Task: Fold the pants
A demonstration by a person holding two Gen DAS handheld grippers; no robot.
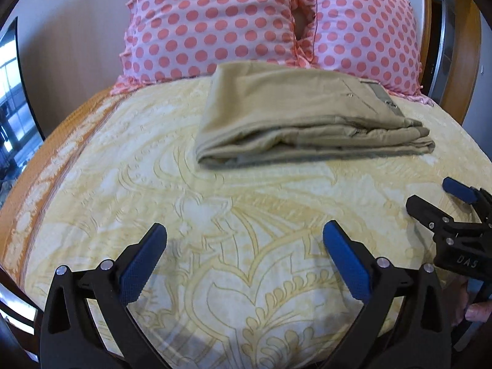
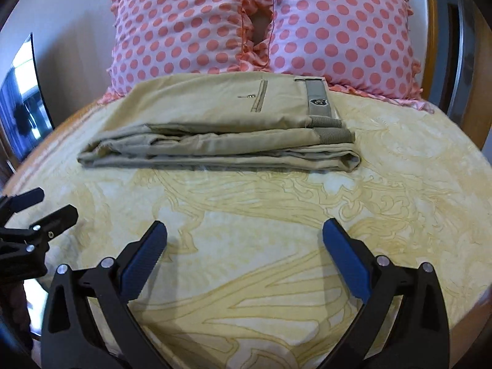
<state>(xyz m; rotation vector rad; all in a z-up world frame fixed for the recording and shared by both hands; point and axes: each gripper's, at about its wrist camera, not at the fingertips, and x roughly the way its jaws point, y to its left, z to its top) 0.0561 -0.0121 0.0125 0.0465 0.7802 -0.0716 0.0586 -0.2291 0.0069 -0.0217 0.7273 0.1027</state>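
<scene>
Khaki pants [image 1: 295, 117] lie folded in a flat stack on the yellow patterned bedspread [image 1: 215, 215], just in front of the pillows. They also show in the right wrist view [image 2: 221, 129], waistband to the right. My left gripper [image 1: 244, 230] is open and empty, held over the bedspread well short of the pants. My right gripper [image 2: 244, 230] is open and empty too, also short of the pants. The right gripper shows at the right edge of the left wrist view [image 1: 436, 196], and the left gripper at the left edge of the right wrist view [image 2: 46, 203].
Two pink pillows with coral dots [image 1: 270, 21] stand against the wall behind the pants, also in the right wrist view [image 2: 261, 27]. A wooden headboard edge [image 1: 426, 15] is at the right. An orange border of the bedspread [image 1: 40, 184] runs along the left.
</scene>
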